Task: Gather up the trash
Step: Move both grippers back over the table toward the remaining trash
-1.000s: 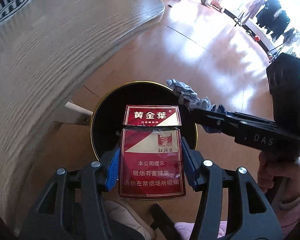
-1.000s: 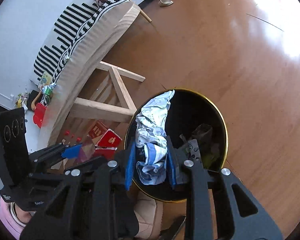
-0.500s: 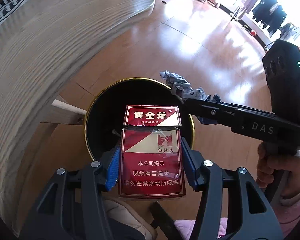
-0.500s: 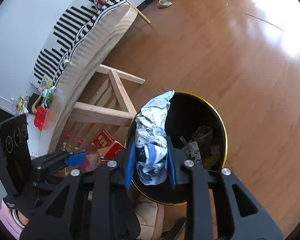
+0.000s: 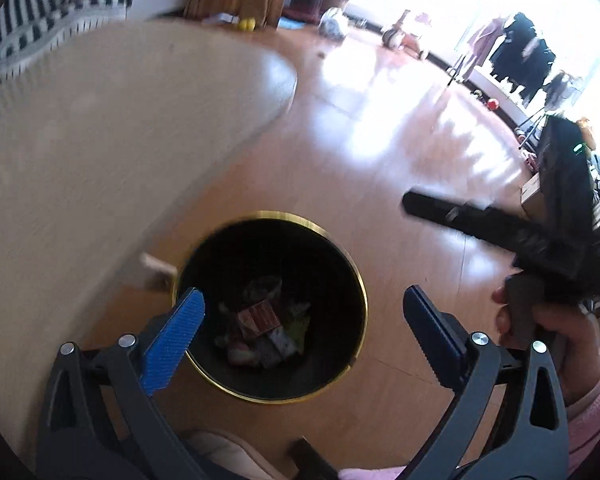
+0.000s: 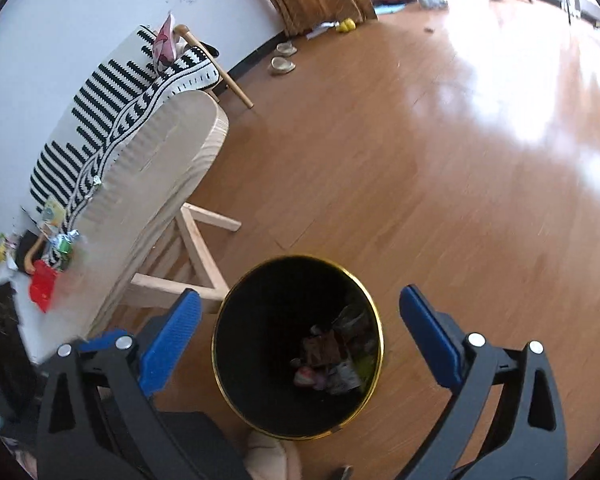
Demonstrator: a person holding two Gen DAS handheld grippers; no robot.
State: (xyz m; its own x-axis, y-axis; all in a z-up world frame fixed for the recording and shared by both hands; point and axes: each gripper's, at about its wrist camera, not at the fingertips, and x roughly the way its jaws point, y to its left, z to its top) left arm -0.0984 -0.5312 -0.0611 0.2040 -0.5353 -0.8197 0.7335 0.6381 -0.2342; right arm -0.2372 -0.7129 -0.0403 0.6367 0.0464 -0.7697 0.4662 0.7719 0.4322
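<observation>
A black trash bin with a gold rim (image 5: 356, 276) stands on the wooden floor, also in the right wrist view (image 6: 374, 312). A red cigarette pack (image 5: 258, 317) lies inside among other trash; crumpled trash (image 6: 328, 364) shows at the bottom in the right wrist view. My left gripper (image 5: 304, 316) is open and empty above the bin. My right gripper (image 6: 300, 320) is open and empty above the bin; it also shows in the left wrist view (image 5: 440, 210) to the right of the bin.
A light wooden table (image 5: 100, 140) curves along the left, its legs (image 6: 192, 248) beside the bin. A striped cloth (image 6: 100, 112) covers part of it, with small items (image 6: 44, 280) at its near end. Slippers (image 6: 282, 64) lie by the wall.
Both grippers have opened. The red cigarette pack and the crumpled wrapper have dropped into the bin. Both grippers have lifted higher above it.
</observation>
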